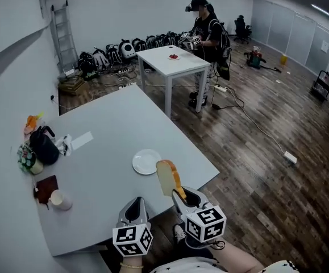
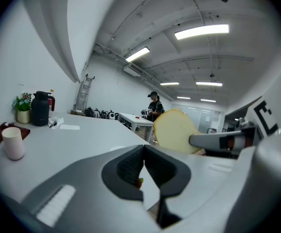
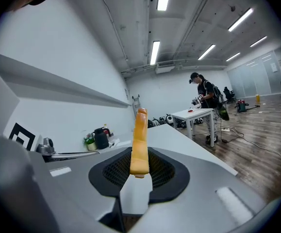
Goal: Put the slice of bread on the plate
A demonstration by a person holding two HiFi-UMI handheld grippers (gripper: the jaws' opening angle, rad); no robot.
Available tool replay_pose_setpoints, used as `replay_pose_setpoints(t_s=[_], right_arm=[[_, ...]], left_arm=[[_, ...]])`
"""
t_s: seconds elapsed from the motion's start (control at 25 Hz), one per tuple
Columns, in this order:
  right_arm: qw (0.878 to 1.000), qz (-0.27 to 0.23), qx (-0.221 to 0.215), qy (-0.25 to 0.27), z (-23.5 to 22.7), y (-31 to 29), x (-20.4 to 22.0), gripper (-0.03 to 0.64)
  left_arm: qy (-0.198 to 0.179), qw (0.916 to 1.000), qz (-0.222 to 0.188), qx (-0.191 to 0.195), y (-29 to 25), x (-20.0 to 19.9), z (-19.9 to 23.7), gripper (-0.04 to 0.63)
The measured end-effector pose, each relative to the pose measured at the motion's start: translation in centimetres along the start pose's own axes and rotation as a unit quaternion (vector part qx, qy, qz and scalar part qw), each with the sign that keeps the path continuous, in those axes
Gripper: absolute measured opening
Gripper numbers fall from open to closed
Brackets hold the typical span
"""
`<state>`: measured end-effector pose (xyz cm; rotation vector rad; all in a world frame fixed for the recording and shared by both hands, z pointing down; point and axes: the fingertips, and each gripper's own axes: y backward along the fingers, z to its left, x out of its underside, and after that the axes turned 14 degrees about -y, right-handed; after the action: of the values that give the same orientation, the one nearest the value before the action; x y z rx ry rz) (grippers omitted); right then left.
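Observation:
A white plate point(image 1: 146, 161) lies on the grey table point(image 1: 113, 129) near its front right corner. Just right of the plate, the slice of bread point(image 1: 167, 177) stands upright above the table edge, with my right gripper point(image 1: 179, 193) shut on its lower end. In the right gripper view the bread point(image 3: 140, 140) shows edge-on between the pads. My left gripper point(image 1: 136, 202) hovers by the table's front edge, below the plate, with its jaws shut and nothing between them. The left gripper view shows the bread point(image 2: 175, 130) face-on to its right.
On the table's left side are a black jug point(image 1: 44, 147), a small plant point(image 1: 26, 158), a white cup point(image 1: 59, 199), a dark red mat point(image 1: 46, 187) and a paper slip point(image 1: 82, 140). A person point(image 1: 207, 36) stands at a white table point(image 1: 173, 61) farther back. Cables cross the wooden floor.

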<state>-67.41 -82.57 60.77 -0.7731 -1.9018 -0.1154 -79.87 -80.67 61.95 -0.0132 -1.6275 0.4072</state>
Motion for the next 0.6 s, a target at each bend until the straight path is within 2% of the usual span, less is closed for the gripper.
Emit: replay_pose_setpoints(t_s=[0.12,0.4,0.6], right_arm=[[0.999,0.038,-0.023,0.014,-1.9,-4.2,-0.7,0.086],[0.988,0.132,-0.077,0.028,-4.4,-12.8,0.2,0.086],[0.980,0.183,-0.074,0.019,-5.5,-18.7,2.1,0.086]], left_arm=[[0.005,0.9995,0.000,-0.031,-3.2,-0.4,1.5,0.008],[0.062,0.9937,0.013,-0.093,-8.6,1.1,3.8,0.008],[0.068,0.9897,0.037,-0.120,-10.8,1.8,5.2,0.008]])
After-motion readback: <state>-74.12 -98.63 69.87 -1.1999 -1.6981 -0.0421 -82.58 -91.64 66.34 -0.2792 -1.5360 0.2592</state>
